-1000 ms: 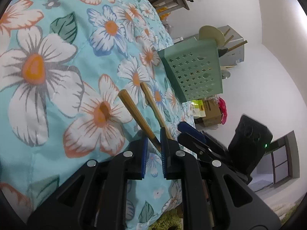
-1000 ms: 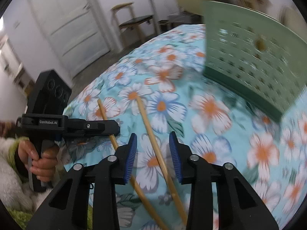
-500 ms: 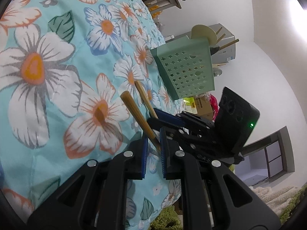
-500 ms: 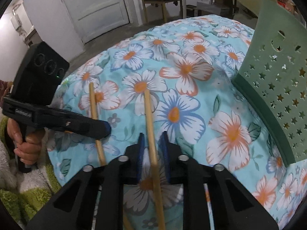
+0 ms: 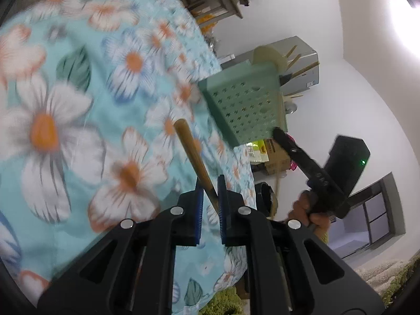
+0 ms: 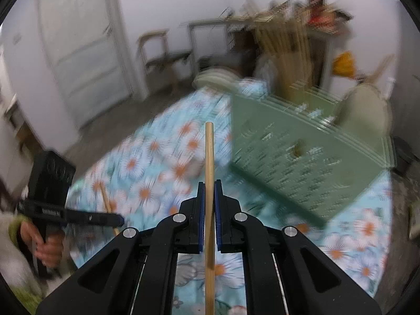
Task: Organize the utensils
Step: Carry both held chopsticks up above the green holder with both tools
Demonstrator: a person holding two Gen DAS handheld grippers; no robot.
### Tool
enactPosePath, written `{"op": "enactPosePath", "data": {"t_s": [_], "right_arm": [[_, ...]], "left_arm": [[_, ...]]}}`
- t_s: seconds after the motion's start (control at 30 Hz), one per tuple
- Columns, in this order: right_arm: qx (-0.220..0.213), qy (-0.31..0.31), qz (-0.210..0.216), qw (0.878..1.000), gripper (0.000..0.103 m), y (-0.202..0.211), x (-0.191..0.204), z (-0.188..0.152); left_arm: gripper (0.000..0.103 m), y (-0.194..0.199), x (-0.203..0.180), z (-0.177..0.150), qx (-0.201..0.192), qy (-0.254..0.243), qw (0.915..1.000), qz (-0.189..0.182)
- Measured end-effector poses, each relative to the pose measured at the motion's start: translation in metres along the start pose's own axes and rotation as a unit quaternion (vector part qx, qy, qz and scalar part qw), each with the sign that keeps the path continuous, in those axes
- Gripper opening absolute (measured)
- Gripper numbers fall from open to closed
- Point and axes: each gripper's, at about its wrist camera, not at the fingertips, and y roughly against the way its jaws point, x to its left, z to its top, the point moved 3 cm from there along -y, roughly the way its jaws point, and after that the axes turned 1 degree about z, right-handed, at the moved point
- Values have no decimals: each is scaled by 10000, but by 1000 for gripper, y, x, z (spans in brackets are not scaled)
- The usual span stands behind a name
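We have one wooden chopstick clamped in the right hand-held gripper, pads pressed flat on both sides, the stick running straight up the centre of the right wrist view with its far tip against the floral cloth. The jaws have just been closing, and the stick sits between them. The left hand-held gripper is clamped on a second chopstick, which leans up and to the left of the pads in the left wrist view. The green perforated utensil basket stands on the cloth at right centre of the right wrist view; in the left wrist view the same basket sits right of centre, with other wooden handles poking above its rim. Both views are motion-blurred, so fine contact is hard to read. We judge the step as carrying both sticks to the basket. To do it well: keep both grips tight, bring each stick over the basket's open top, tip it near upright, lower the end inside a compartment, then release. The long free ends could catch the rim, so approach from above.
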Motion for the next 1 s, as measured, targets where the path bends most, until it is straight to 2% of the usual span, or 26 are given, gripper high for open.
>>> {"op": "enactPosePath", "data": {"t_s": [0.13, 0.2, 0.33, 0.4, 0.5, 0.7, 0.83, 0.97, 1.0], "right_arm": [[-762, -650, -159, 9948, 7, 29, -11, 5], [-1009, -920, -191, 9904, 7, 37, -15, 5], [-1538, -1385, -119, 9783, 7, 58, -22, 8], [-1789, -1515, -102, 9721, 7, 73, -24, 10], [-2099, -1599, -86, 9645, 7, 95, -24, 8], [-2235, -1707, -64, 9596, 7, 104, -28, 3], [-2220, -1804, 109, 9582, 7, 100, -34, 0], [-2241, -1908, 267, 9553, 7, 101, -36, -3], [-2262, -1930, 304, 9543, 7, 101, -37, -4]], "left_arm": [[8, 11, -26, 12, -270, -661, 9972, 233], [8, 18, -45, 18, -453, -1124, 9919, 380], [5, 29, -77, 29, -729, -1711, 9814, 481], [4, 32, -94, 35, -858, -2021, 9741, 538], [4, 36, -123, 41, -1081, -2555, 9589, 601], [4, 37, -175, 57, -1390, -3076, 9411, 171], [4, 30, -213, 72, -1672, -3541, 9201, -101], [4, 18, -245, 84, -1931, -3898, 9003, -172], [4, 14, -255, 88, -2032, -4011, 8930, -178]]}}
